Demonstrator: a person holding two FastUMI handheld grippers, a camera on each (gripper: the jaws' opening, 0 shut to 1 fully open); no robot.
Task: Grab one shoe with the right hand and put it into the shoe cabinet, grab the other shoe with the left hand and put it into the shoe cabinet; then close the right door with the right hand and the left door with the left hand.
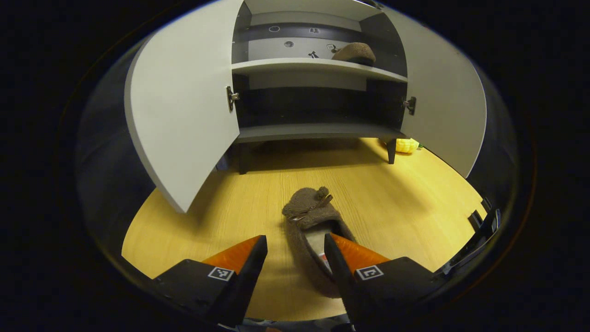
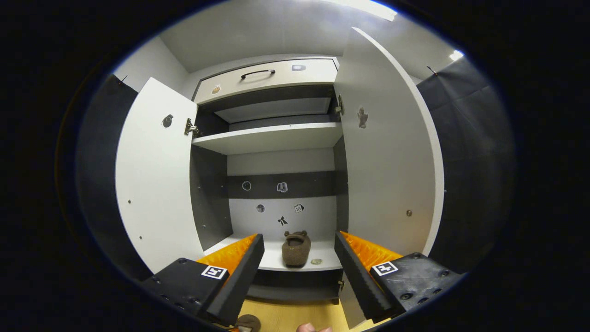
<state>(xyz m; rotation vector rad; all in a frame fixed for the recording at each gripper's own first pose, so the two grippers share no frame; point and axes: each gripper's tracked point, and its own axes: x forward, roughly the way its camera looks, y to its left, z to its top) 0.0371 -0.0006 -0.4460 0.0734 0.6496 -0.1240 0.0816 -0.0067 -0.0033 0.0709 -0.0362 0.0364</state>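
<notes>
A brown fuzzy shoe (image 1: 309, 216) with a small bow lies on the wooden floor in the left gripper view, toe toward the shoe cabinet (image 1: 318, 131). My left gripper (image 1: 295, 237) is open and low over the shoe's heel end; one finger stands over the shoe's opening, the other beside its left edge. The second brown shoe (image 1: 356, 52) sits on the cabinet's middle shelf, at its right side. In the right gripper view that shoe (image 2: 296, 251) rests on the shelf (image 2: 318, 262), and my right gripper (image 2: 298, 237) hangs open and empty some way in front of it.
Both cabinet doors stand wide open, the left door (image 1: 179, 115) and the right door (image 1: 442, 106). A drawer (image 2: 267, 76) with a dark handle tops the cabinet. A yellow object (image 1: 406, 145) lies on the floor by the cabinet's right leg. A fingertip (image 2: 313, 328) peeks in below.
</notes>
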